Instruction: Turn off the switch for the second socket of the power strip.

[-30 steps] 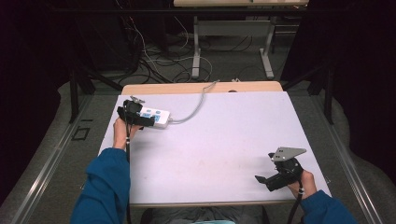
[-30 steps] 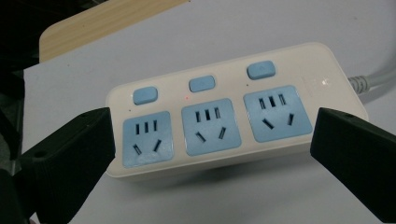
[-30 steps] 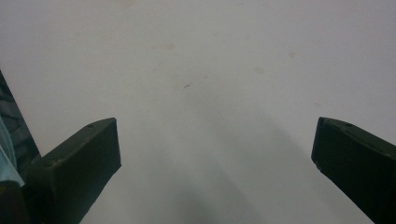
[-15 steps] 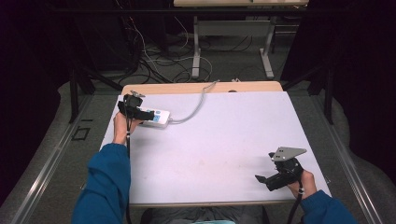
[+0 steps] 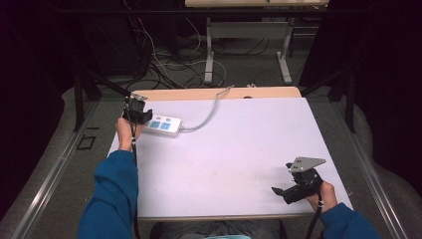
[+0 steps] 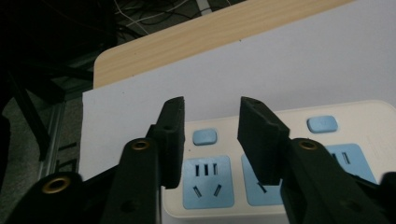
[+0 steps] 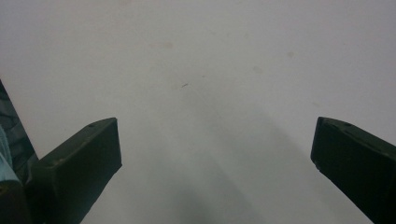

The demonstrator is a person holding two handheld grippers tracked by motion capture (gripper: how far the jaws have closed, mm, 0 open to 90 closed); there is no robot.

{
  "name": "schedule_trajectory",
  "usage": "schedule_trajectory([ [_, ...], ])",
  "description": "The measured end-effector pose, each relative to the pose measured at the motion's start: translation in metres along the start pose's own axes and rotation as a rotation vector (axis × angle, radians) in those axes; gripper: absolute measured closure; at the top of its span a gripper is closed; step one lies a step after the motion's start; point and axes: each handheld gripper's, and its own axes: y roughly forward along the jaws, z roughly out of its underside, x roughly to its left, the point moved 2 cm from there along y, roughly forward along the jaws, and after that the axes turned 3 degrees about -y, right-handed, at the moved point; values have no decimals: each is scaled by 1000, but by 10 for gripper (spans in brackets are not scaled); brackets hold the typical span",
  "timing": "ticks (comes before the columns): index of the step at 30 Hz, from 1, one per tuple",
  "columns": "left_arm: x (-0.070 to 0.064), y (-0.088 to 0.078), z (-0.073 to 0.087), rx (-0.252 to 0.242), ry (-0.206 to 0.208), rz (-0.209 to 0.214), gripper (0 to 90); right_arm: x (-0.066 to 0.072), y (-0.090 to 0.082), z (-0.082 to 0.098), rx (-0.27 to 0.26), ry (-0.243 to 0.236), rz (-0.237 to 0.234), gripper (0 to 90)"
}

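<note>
The white power strip [image 5: 163,125] lies at the table's [image 5: 239,149] ten o'clock corner, long axis running nine to three, its grey cable [image 5: 209,112] leaving toward one o'clock. The left gripper [image 6: 210,135] hovers over its end, jaws just narrowed to a small gap with nothing pinched, above a blue switch [image 6: 204,136]. Pressing off-centre could skid the light strip instead of toggling. The right gripper [image 7: 210,149] rests wide at five o'clock.

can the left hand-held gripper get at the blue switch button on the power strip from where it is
Probably yes. The left hand-held gripper hangs right over the power strip, its jaws just narrowed with nothing between them, and the blue switch button lies uncovered in the gap between them.
</note>
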Motion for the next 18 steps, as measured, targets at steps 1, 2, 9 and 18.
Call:
schedule_trajectory([
  [1, 0, 0, 0, -15, -6, 7, 674, 0, 0, 0, -2, -4, 1, 12],
  [2, 0, 1, 0, -22, -10, 10, 736, -1, 1, 0, -15, -4, 7, 12],
  [9, -3, 5, 1, -41, -26, 58, 896, -1, 1, 0, -14, -6, 6, 13],
  [18, -12, 12, 4, -52, -33, 104, 900, 0, 0, 0, -6, -2, 1, 15],
])
